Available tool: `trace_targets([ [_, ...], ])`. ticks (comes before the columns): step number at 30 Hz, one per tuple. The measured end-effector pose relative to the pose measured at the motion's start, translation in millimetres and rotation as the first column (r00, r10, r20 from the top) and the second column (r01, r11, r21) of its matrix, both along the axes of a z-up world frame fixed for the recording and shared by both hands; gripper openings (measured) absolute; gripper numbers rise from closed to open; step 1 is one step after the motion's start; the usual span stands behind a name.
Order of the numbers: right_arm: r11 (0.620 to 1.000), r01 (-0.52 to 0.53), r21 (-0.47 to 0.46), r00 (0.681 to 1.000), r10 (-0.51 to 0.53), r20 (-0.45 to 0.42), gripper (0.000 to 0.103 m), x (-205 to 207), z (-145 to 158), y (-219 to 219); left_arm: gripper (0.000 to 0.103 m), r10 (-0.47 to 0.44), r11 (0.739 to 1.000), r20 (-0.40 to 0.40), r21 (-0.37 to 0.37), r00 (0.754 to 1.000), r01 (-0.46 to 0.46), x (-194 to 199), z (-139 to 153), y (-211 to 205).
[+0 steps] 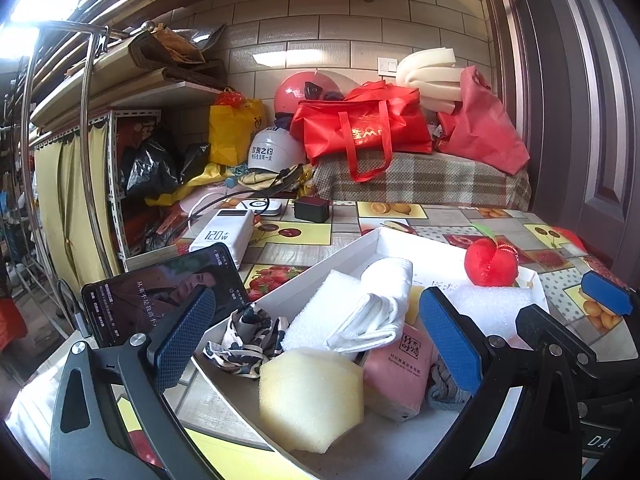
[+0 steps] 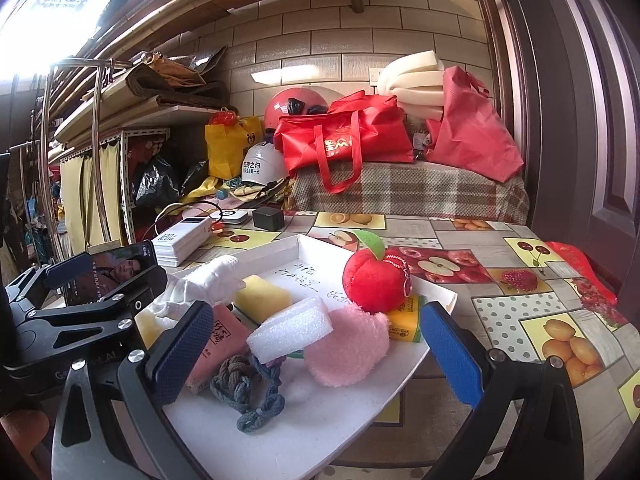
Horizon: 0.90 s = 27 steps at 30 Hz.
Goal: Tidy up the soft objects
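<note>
A white tray (image 1: 372,240) (image 2: 320,432) on the table holds soft things: a yellow sponge (image 1: 310,396), a white rolled towel (image 1: 380,304), a camouflage cloth (image 1: 244,336), a pink tissue pack (image 1: 400,376), white foam (image 2: 292,330), a pink fluffy pad (image 2: 352,346), a grey-blue braided cord (image 2: 248,392) and a red plush apple (image 2: 374,280). My left gripper (image 1: 316,340) is open and empty over the tray's near left part. My right gripper (image 2: 316,352) is open and empty over the tray's near end. The left gripper's frame also shows in the right wrist view (image 2: 84,308).
A phone (image 1: 160,292) with a lit screen leans left of the tray. A white power bank (image 1: 224,236), a black charger (image 1: 312,208) and cables lie behind. Red bags (image 1: 360,128), helmets and foam rolls sit on a plaid-covered ledge at the back. A door stands at the right.
</note>
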State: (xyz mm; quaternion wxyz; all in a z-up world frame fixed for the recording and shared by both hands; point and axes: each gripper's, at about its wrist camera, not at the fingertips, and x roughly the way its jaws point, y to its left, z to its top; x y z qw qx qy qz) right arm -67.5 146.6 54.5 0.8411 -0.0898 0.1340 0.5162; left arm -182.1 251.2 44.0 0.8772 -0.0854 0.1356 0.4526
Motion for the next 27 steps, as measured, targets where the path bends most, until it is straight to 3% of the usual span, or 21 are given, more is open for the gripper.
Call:
trace_targets([
  [19,0.999,0.039,-0.010,0.998,-0.039,-0.048,0.103,5.1,-3.4,-56.6,0.103,-0.025,1.000,-0.029,0.012,0.999,0.026,-10.1,-1.0,-53.0],
  [27,0.989,0.121,0.082,0.990,-0.126,0.059,0.103,-4.0,8.5,-135.0,0.103,-0.114,0.993,-0.030,-0.015,0.993,0.113,-13.5,-1.7,-91.9],
])
